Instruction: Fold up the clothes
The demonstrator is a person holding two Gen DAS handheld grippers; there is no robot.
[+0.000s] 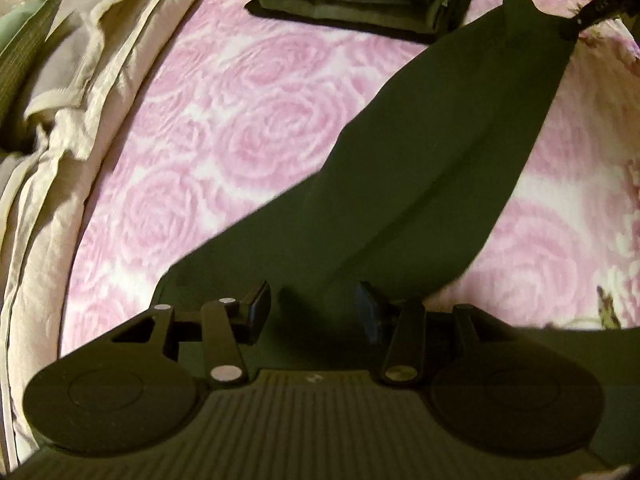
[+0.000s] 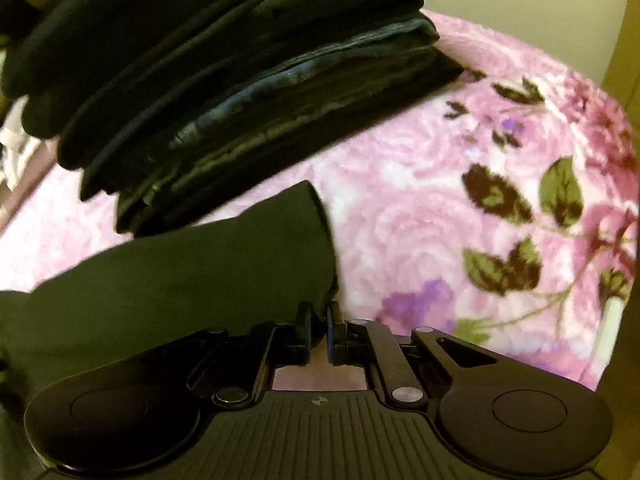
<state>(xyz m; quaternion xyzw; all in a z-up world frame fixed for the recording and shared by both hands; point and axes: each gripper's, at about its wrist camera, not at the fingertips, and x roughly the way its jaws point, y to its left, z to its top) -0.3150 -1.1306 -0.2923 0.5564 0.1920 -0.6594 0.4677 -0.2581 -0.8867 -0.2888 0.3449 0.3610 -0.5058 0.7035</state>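
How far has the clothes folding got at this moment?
Done: a stack of folded dark garments sits on the pink rose-patterned blanket. In hand: a long dark green garment lies stretched across the blanket; the right gripper is shut on one end, while the left gripper is open over the other. Left: folding this piece, plus the crumpled beige cloth beside it.

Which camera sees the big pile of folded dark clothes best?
The right wrist view: the stack of folded clothes fills its upper half, showing layer upon layer. The left wrist view catches only the stack's near edge at the top, cut off by the frame.
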